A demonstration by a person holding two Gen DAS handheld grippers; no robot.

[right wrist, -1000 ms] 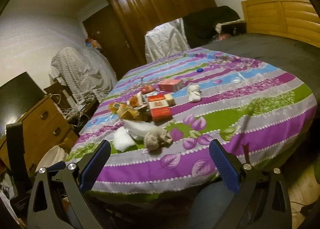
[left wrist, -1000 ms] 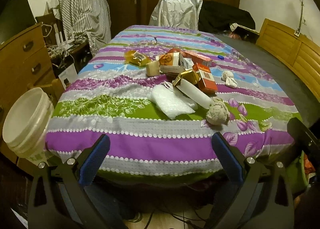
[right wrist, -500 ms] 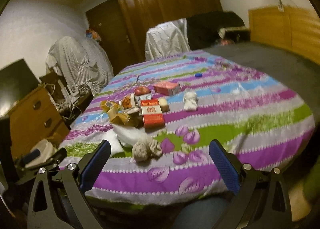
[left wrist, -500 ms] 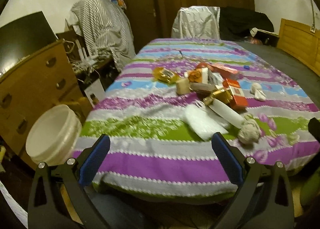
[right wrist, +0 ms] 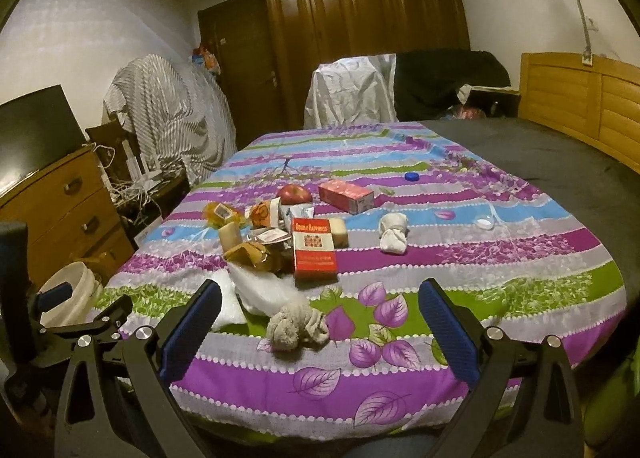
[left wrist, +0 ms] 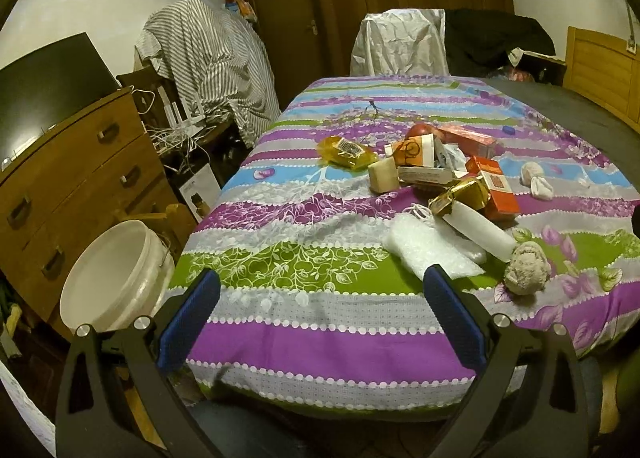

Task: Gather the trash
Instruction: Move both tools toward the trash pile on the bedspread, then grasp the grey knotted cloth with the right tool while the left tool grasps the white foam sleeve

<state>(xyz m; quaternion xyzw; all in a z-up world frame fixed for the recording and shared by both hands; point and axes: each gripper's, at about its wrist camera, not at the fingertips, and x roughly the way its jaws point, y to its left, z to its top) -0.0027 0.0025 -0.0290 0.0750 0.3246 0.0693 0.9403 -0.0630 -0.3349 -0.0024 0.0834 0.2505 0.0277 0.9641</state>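
A pile of trash lies on the striped bedspread [left wrist: 304,226]: a red carton [right wrist: 314,254], a pink box [right wrist: 346,196], a yellow wrapper [left wrist: 346,152], a gold wrapper [left wrist: 460,196], a white foam roll [left wrist: 478,232], a clear bubble bag [left wrist: 428,254], a grey wad [right wrist: 296,324] and a white wad [right wrist: 393,234]. A white bucket [left wrist: 114,278] stands on the floor left of the bed. My left gripper [left wrist: 320,318] is open and empty at the bed's near edge. My right gripper [right wrist: 318,328] is open and empty, the grey wad just beyond it.
A wooden dresser [left wrist: 68,178] with a dark screen stands left, behind the bucket. A red apple [right wrist: 294,193] and a blue cap [right wrist: 411,177] lie on the bed. A wardrobe, draped chairs and a wooden headboard [right wrist: 580,98] ring the bed.
Both grippers have risen and the left view has swung left, bringing the bucket and dresser more into view. The right gripper has moved closer to the grey wad. Both stay open.
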